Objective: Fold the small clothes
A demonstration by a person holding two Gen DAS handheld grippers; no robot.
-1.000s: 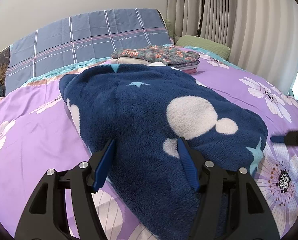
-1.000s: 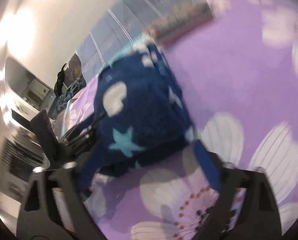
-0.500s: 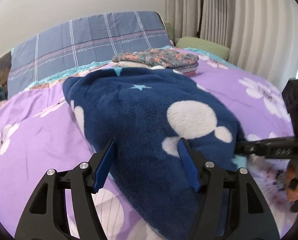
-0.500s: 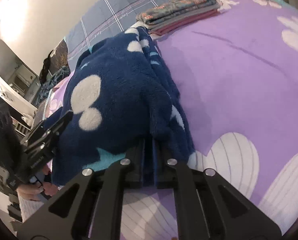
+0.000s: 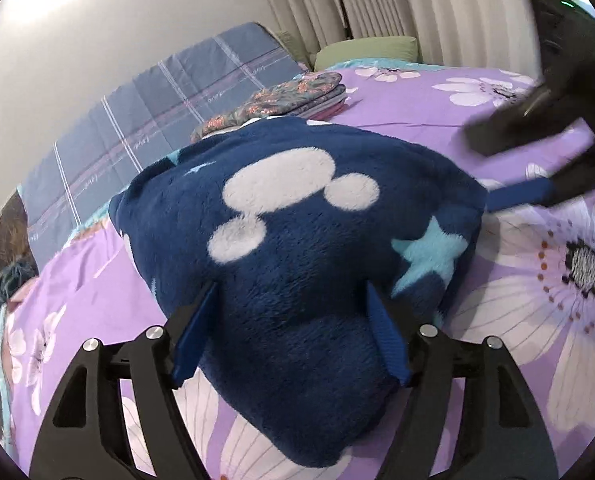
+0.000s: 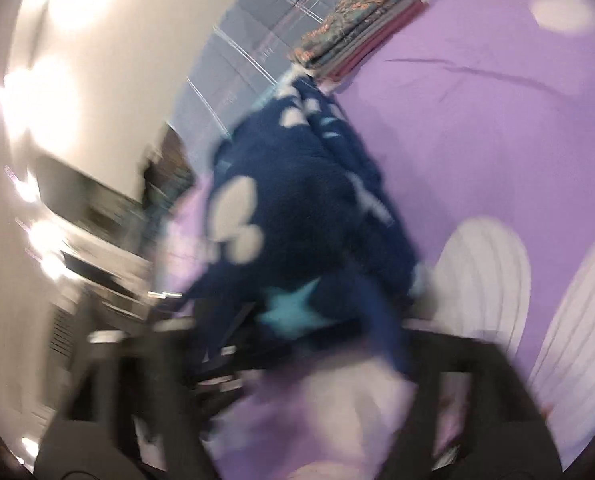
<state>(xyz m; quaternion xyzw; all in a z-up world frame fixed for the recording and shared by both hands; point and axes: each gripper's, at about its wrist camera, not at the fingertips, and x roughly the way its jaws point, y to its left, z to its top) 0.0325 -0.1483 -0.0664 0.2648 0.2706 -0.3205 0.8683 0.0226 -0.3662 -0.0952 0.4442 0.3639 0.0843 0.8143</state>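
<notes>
Your left claw, spread wide, straddles the near end of the folded navy fleece garment on the purple floral bed, ready to grip; your right claw blurs, state unclear.

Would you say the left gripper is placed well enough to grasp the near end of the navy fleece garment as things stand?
Probably yes. The left gripper is open, its blue fingers straddling the near end of the navy fleece garment, and nothing lies between them.

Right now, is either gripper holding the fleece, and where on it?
Left gripper is open, straddling the near end of the navy fleece garment, not clamped. Right gripper: too blurred to tell.
</notes>
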